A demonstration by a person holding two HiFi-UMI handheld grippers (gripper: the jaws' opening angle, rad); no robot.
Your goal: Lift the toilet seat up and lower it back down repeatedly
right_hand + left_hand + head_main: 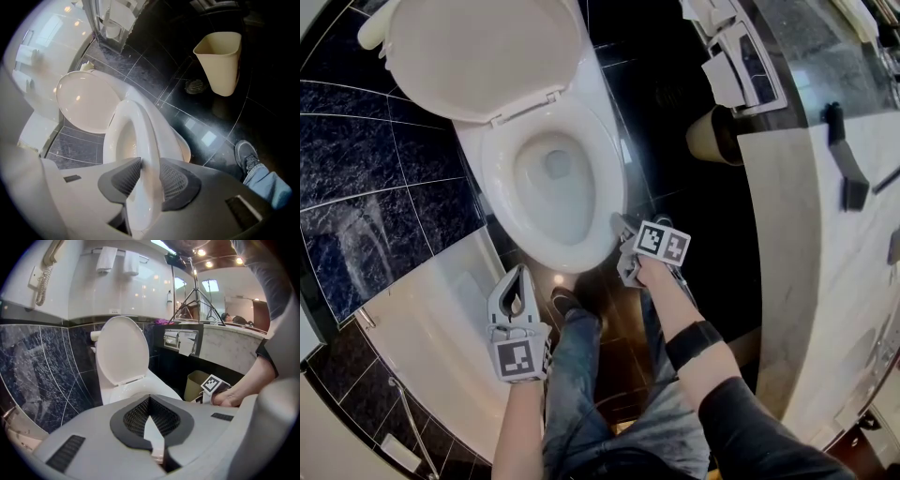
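The right gripper is seen closed on the front rim of the toilet seat, at about 5 o'clock of the seat ring in the head view. The rim is pressed from both sides by the dark, mesh-textured pads. The left gripper is held with its jaws together and nothing between them, off the bowl at about 6 o'clock.

The seat is a smooth, glossy white oval ring and is found low over the bowl. Whether it rests on the bowl cannot be told. The rounded lid is stood up at 12 o'clock. A tapered beige waste bin is set on dark, polished floor tiles, at about 3 o'clock of the bowl.
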